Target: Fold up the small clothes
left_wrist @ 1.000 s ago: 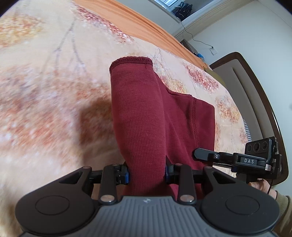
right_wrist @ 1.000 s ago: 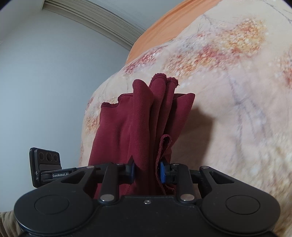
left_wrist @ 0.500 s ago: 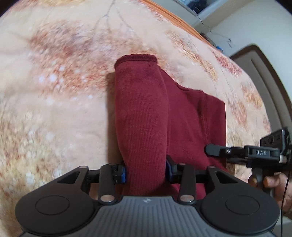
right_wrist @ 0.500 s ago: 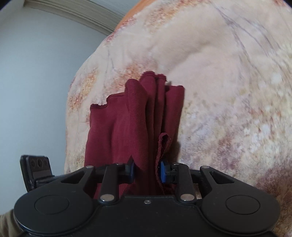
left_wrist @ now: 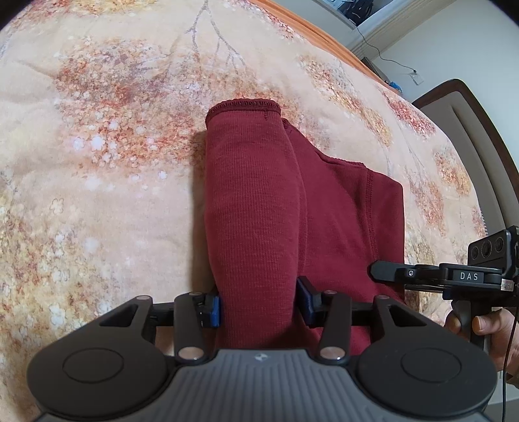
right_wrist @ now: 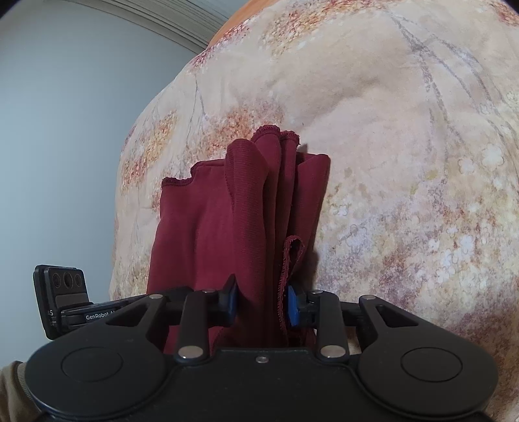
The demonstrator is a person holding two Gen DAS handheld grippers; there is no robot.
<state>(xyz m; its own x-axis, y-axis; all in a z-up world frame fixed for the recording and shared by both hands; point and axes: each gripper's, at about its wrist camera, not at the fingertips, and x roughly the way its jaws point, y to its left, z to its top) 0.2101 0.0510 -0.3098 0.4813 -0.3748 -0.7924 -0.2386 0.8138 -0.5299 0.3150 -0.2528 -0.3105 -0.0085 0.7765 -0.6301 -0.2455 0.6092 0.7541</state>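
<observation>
Maroon garment between tool pads

Dark red ribbed knit garment, folded in layers, hemmed edges bunched, lying on floral bedspread.

A bed fills both views, covered by a beige blanket printed with orange-red blossoms and grey twigs. An orange sheet edges the top. At upper right stand a dark-framed padded headboard and a white wall; a window ledge shows above.
</observation>
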